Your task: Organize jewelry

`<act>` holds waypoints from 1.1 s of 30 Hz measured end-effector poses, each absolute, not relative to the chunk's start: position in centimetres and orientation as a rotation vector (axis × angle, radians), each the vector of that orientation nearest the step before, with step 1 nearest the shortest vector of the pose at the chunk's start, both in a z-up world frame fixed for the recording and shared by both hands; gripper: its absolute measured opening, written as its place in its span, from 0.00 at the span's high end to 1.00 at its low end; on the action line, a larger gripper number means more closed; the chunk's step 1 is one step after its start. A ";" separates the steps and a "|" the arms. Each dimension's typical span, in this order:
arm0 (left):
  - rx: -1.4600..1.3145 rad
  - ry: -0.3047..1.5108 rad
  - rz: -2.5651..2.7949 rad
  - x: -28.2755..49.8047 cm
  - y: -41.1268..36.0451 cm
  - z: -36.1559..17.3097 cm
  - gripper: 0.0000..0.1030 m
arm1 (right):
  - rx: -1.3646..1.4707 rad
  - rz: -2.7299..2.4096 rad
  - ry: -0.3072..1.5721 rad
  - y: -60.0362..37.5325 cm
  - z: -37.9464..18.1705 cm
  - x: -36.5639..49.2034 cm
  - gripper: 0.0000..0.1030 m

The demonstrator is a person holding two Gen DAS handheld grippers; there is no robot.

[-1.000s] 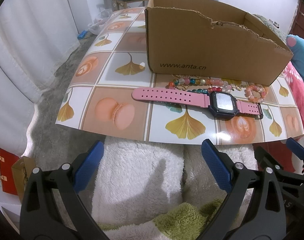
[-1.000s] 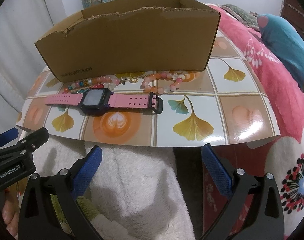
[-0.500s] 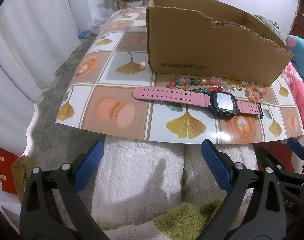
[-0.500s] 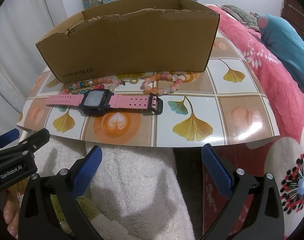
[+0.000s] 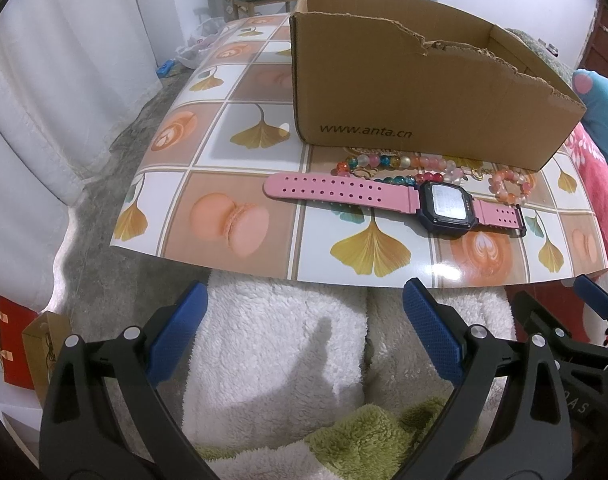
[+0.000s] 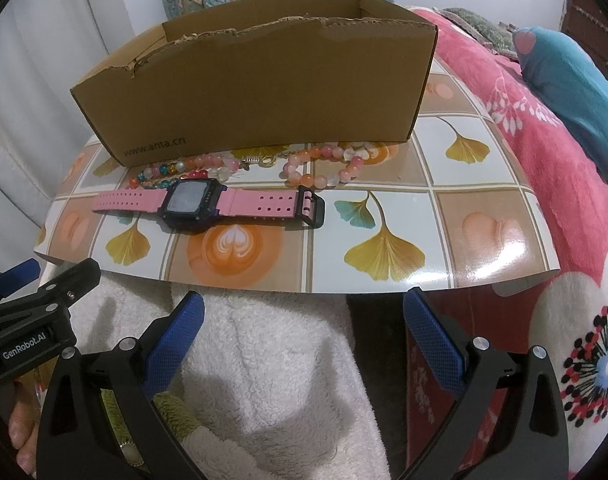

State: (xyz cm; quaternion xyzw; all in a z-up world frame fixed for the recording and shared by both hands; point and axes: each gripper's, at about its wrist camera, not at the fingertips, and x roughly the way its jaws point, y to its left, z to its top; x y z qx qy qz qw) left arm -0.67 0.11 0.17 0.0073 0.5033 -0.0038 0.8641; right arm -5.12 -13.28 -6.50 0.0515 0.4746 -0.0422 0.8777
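White fleece blanket [image 5: 272, 344], teal pillow [image 6: 572, 80].

Box: the brown cardboard box [image 5: 416, 92] with torn rim stands on the glossy tile-patterned tabletop [image 5: 224, 184], toward 12 o'clock.
Beads: the multicoloured beaded bracelets [image 5: 388, 166] lie just before the box's near wall; a pink-and-orange beaded loop [image 6: 324, 166] lies at their 3 o'clock end.
Watch: the pink-strapped digital watch [image 5: 444, 206] lies flat just before the beads, lengthwise from 9 to 3 o'clock, buckle at 3.
Fleece: the white fluffy blanket [image 5: 284, 344] lies under the tabletop's near edge, at 6 o'clock.
Hand-held grippers: the left hand-held gripper [image 5: 304, 332] and the right hand-held gripper [image 6: 304, 332] sit over the fleece, side by side, well apart from the watch.
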 end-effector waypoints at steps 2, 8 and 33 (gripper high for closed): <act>0.015 1.054 -0.008 -0.7 0.1 0.2 0.08 | 0.108 -0.087 0.989 -13.3 -6.5 -5.1 0.06; 0.016 1.054 -0.008 -0.6 0.1 0.2 0.08 | 0.109 -0.087 0.990 -13.4 -6.5 -5.1 0.06; -0.010 1.081 -0.004 -0.2 0.9 -0.8 0.08 | 0.085 -0.113 0.967 -14.1 -6.0 -4.9 0.06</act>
